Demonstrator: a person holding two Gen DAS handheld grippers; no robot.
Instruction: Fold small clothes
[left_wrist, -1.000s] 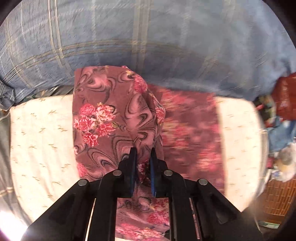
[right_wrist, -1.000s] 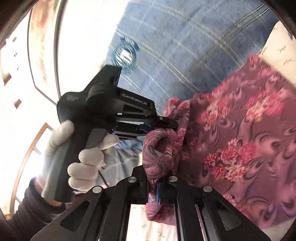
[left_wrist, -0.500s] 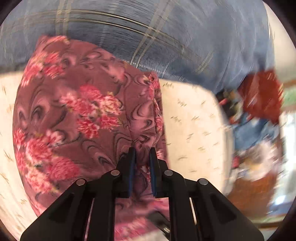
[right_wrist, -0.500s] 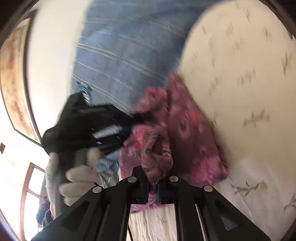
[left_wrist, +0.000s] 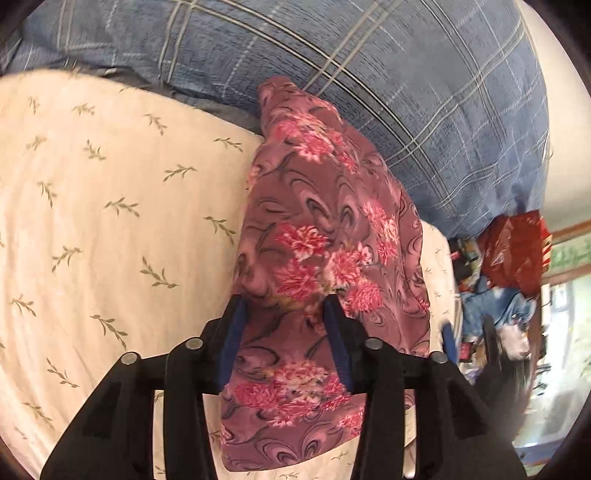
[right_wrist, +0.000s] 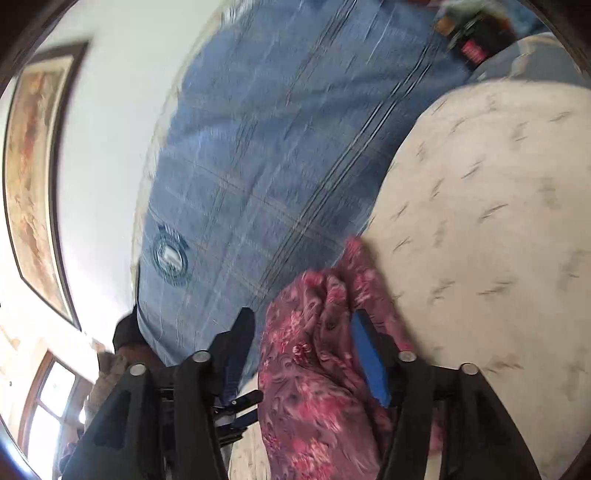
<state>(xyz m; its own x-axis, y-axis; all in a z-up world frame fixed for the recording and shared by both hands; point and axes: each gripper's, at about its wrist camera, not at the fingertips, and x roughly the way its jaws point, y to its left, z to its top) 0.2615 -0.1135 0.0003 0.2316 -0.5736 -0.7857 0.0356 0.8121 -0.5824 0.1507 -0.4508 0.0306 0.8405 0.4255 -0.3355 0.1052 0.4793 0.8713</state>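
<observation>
On the cream sheet (left_wrist: 110, 206), the floral cloth (left_wrist: 325, 258), clamped a second ago, is being released as the left gripper (left_wrist: 286, 314) and right gripper (right_wrist: 303, 332) are spread apart, so a fold is judged laid.

Maroon garment (left_wrist: 325, 229) with pink flowers; cream leaf-sprigged sheet (left_wrist: 110, 206); blue plaid blanket (left_wrist: 406, 81).

Both wrist views look forward from close behind the fingers, the left angled steeply down, the right flatter, sharing the maroon flowered cloth (left_wrist: 325, 236), cream leaf-print bedsheet (left_wrist: 110, 206) and blue checked quilt (left_wrist: 406, 92).
</observation>
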